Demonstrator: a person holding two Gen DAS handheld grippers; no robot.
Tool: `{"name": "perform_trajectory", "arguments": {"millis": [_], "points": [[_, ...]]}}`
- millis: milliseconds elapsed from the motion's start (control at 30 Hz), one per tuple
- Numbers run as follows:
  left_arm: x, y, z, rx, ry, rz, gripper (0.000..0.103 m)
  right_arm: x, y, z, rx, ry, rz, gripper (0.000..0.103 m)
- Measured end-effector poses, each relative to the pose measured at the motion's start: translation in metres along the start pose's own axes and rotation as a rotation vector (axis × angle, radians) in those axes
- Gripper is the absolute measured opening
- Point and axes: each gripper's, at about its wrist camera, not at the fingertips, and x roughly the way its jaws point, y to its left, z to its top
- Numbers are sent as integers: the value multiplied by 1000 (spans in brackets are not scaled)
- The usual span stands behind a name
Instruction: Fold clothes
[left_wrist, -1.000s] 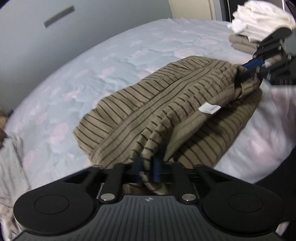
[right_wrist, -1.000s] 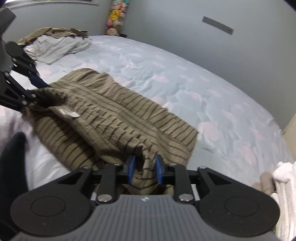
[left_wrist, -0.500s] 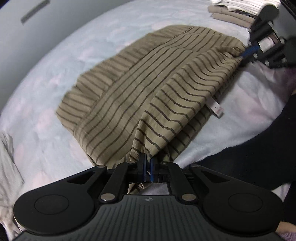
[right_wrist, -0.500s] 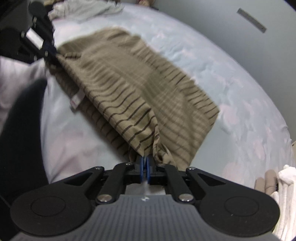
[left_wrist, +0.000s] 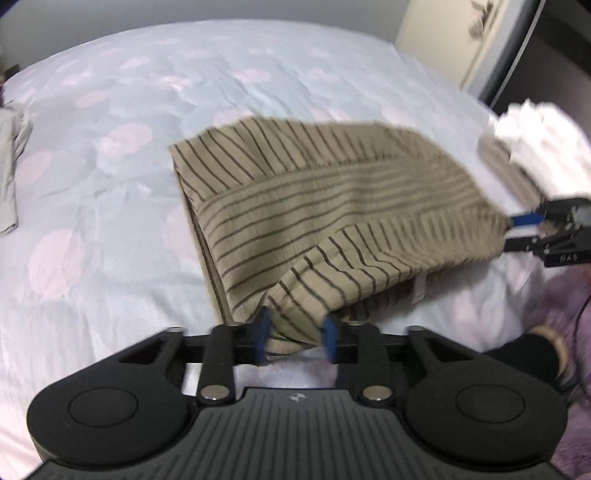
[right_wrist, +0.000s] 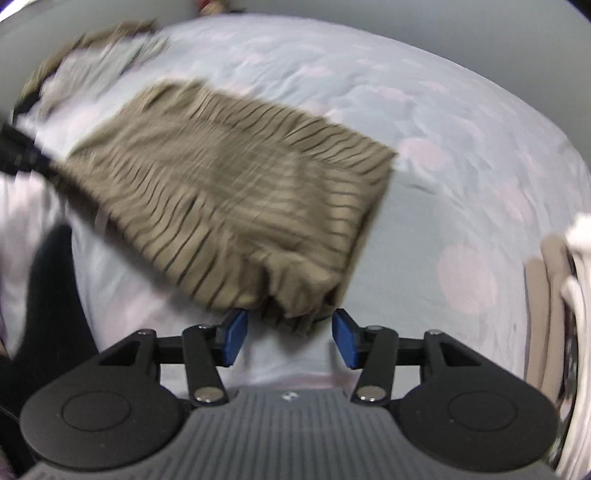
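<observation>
A tan shirt with dark stripes (left_wrist: 325, 221) lies folded on the pale blue bed, also seen blurred in the right wrist view (right_wrist: 229, 199). My left gripper (left_wrist: 295, 338) is open, its blue pads either side of the shirt's near corner. My right gripper (right_wrist: 290, 338) is open, with the shirt's near edge resting loose between its pads. The right gripper also shows at the shirt's far right corner in the left wrist view (left_wrist: 524, 232).
The bed sheet (left_wrist: 110, 184) has pink blotches. A stack of folded white and beige clothes (left_wrist: 532, 147) sits right of the shirt. Grey and brown clothes (right_wrist: 92, 62) lie in a heap at the far left. A dark-sleeved arm (right_wrist: 48, 280) is nearby.
Both grippers have gone from shut on the shirt's corners to open. The lifted half of the shirt has come down onto the bed, folded over itself.
</observation>
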Motion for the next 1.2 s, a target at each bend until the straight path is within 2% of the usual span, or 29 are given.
{"name": "perform_trajectory", "arguments": {"millis": [33,67,133,200,267,367,433,467,533,700,800,867,933,1033,1067,1133,1167,1200], "points": [[-4,1,-1,-16,-17,-10,63,-6,-5,-1,37,-19,9,54],[-8,1,-2,-31,-35,-21,66,-12,-10,-3,71,-44,15,54],[-17,3,-5,-62,-69,-42,66,-23,-15,-6,119,-91,32,53],[-25,4,-7,-93,-103,-61,66,-29,-16,-6,143,-130,55,44],[-23,4,-4,-114,-109,-28,65,-29,-12,-4,144,-138,74,44],[-15,4,-2,-129,-95,31,63,-24,1,-3,91,-112,83,45],[-9,4,-2,-141,-79,59,63,-20,11,-2,38,-95,78,52],[-8,4,-3,-142,-71,52,63,-18,15,-2,24,-86,75,56],[-5,3,-5,-139,-53,38,61,-15,22,-2,-3,-67,71,56],[1,1,-7,-127,-32,77,60,-5,18,-5,63,-20,56,56],[13,-2,-7,-104,21,127,60,2,14,-6,95,10,79,55],[18,-4,-7,-88,43,132,60,7,12,-6,111,34,102,54],[21,-4,-8,-78,58,144,60,11,13,-7,110,55,140,54],[23,-4,-10,-78,72,148,60,8,19,-9,78,40,127,58],[23,-3,-10,-79,74,147,60,7,19,-9,78,32,115,56],[23,-2,-9,-85,80,156,57,7,16,-9,100,16,107,34],[24,-2,-9,-87,85,161,54,6,11,-9,132,5,119,17],[24,-1,-8,-89,91,165,54,6,4,-9,175,-8,134,16]]}}
